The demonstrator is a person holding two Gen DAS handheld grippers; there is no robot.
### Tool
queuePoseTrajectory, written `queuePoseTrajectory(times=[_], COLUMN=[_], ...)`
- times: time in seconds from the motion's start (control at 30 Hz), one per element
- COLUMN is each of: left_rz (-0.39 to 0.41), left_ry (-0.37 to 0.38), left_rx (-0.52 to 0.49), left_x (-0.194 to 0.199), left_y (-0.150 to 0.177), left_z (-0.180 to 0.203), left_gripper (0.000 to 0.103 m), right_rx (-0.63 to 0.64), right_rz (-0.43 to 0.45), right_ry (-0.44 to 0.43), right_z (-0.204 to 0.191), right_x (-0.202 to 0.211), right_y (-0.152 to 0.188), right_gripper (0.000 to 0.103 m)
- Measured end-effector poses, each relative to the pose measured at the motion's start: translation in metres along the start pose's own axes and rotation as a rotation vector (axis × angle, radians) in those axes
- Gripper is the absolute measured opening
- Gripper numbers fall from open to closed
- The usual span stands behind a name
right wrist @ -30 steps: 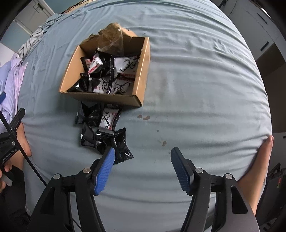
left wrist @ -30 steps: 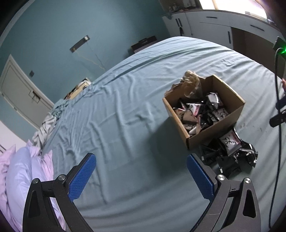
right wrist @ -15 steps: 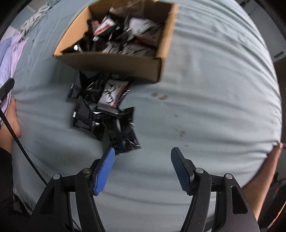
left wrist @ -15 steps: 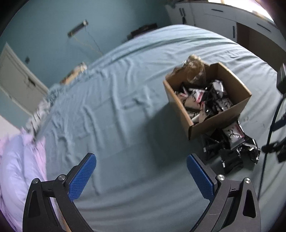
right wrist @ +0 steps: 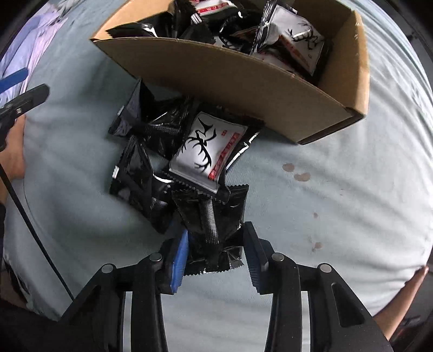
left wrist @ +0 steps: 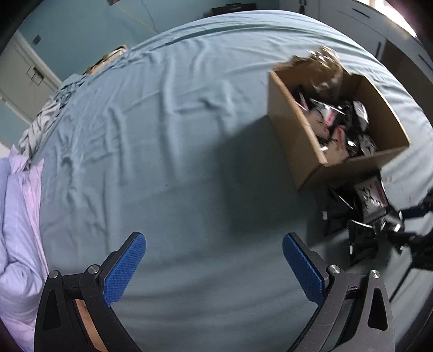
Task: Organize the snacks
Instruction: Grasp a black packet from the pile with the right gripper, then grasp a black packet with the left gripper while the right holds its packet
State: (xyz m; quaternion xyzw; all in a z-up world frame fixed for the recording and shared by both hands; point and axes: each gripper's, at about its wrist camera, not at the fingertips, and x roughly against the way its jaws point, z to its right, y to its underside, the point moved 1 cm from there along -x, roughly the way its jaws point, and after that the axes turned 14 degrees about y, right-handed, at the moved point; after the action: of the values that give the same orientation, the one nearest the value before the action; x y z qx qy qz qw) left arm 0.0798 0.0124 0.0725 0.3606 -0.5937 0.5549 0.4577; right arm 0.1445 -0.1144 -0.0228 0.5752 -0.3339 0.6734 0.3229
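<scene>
A cardboard box (right wrist: pixel 224 67) with several black and white snack packets stands on the blue bed sheet; it also shows in the left wrist view (left wrist: pixel 292 130). Loose packets lie in a pile in front of it, with a white antler-print packet (right wrist: pixel 208 151) on top. My right gripper (right wrist: pixel 215 243) has its jaws around the nearest black packet (right wrist: pixel 213 216), which fills the gap between the pads. My left gripper (left wrist: pixel 213 251) is wide open and empty over bare sheet, left of the box. The pile (left wrist: pixel 362 216) lies to its right.
Lilac pillows (left wrist: pixel 19 230) lie at the left of the bed. White cabinets (left wrist: pixel 360 16) stand beyond the far side. A few brown stains (right wrist: pixel 295 173) mark the sheet right of the pile. A person's hand (right wrist: pixel 406 297) rests at the bed's right edge.
My right gripper moved forward to the pile and narrowed its jaws around the nearest black packet. My left gripper swung closer to the bed, still wide open.
</scene>
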Motion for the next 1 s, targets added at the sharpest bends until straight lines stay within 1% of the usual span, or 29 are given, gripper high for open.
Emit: queuePoseTrajectory(times=[0.13,0.2,0.33,0.4,0.47,0.53,0.67,0.77,0.8,0.97,1.0], left_rz=[-0.009,-0.020,-0.035,-0.050,-0.068,-0.080,-0.101,-0.122,-0.129,-0.203,-0.220], left_ry=[0.011,0.016,0.009,0.023,0.048,0.091,0.153,0.169,0.178,0.188,0.198], left_rx=[-0.078,-0.137,-0.256,-0.281,-0.282,-0.273,-0.269,-0.273,-0.273,-0.253,-0.246], left_x=[-0.003,-0.006,-0.013,-0.016,-0.020,-0.023,-0.030,-0.039,-0.042,-0.064,-0.068], left_y=[0.005,0.011,0.020,0.021,0.020,0.017,0.011,0.007,0.005,0.002,0.003], left_z=[0.023,0.039,0.072,0.085,0.095,0.105,0.122,0.133,0.135,0.151,0.153], left_gripper=[0.103,0.103,0.103,0.103,0.103,0.103,0.103,0.103,0.103,0.102,0.092], right_rx=[-0.002,-0.038,-0.129,-0.195,-0.259,-0.352,-0.485,-0.538,-0.550,-0.560,-0.555], right_rz=[0.048,0.090,0.202,0.253,0.287,0.333,0.384,0.401,0.400,0.388,0.385], right_ry=[-0.002,-0.017,-0.066,-0.068,-0.067,-0.071,-0.109,-0.119,-0.118,-0.134,-0.134], right_z=[0.016,0.033,0.077,0.103,0.125,0.153,0.183,0.187,0.187,0.181,0.182], right_x=[0.020,0.037,0.074,0.091,0.099,0.105,0.108,0.101,0.105,0.103,0.106], right_y=[0.009,0.014,0.035,0.050,0.062,0.078,0.101,0.113,0.122,0.124,0.121], right_gripper=[0.037,0.037,0.037,0.037,0.037,0.037,0.037,0.037,0.037,0.037,0.037])
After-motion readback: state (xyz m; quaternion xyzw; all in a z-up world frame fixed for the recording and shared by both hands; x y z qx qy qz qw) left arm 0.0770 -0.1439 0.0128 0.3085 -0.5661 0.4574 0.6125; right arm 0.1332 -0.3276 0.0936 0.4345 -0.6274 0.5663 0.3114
